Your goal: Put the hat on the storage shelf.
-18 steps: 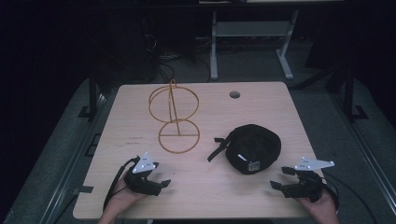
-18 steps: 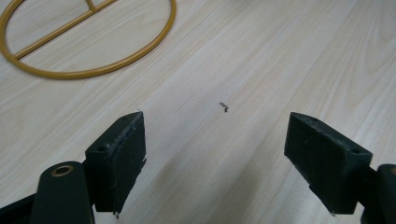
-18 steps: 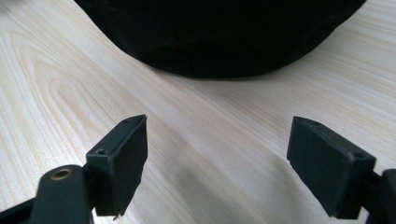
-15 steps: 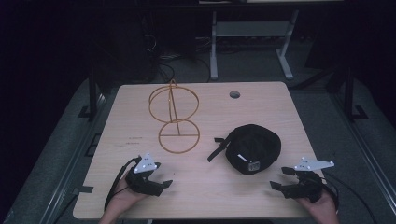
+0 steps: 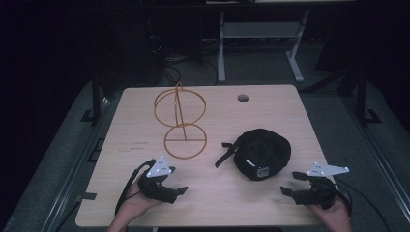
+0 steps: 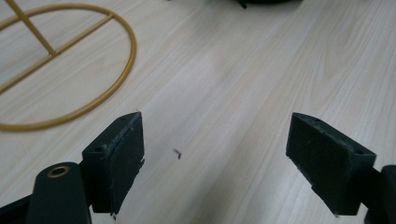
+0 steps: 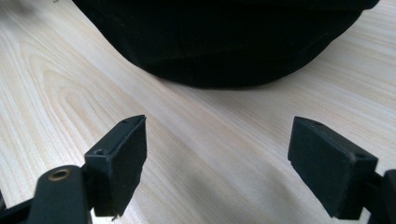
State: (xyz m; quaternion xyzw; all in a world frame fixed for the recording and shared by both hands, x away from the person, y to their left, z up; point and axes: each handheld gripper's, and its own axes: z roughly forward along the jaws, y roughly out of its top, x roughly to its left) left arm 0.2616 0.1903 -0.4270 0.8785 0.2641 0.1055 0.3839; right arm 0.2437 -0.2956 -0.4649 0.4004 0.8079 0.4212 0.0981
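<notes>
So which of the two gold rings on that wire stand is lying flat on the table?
The nearer ring, the stand's base, lies flat on the table, closest to the left tongs. The far ring stands upright on the post.

Bench [image 5: 270, 203]: pale wood-grain laminate, smooth, slight sheen. Wire stand [image 5: 185, 140]: thin metal rod, gold-coloured, satin. Cap [image 5: 263, 152]: black matt cloth. Gripper fingers [image 6: 119, 158]: matt black plastic, edges rough.

free: table [image 5: 270, 203] between tools | blocked: cap [image 5: 261, 153] right, wire stand [image 5: 181, 121] left
</notes>
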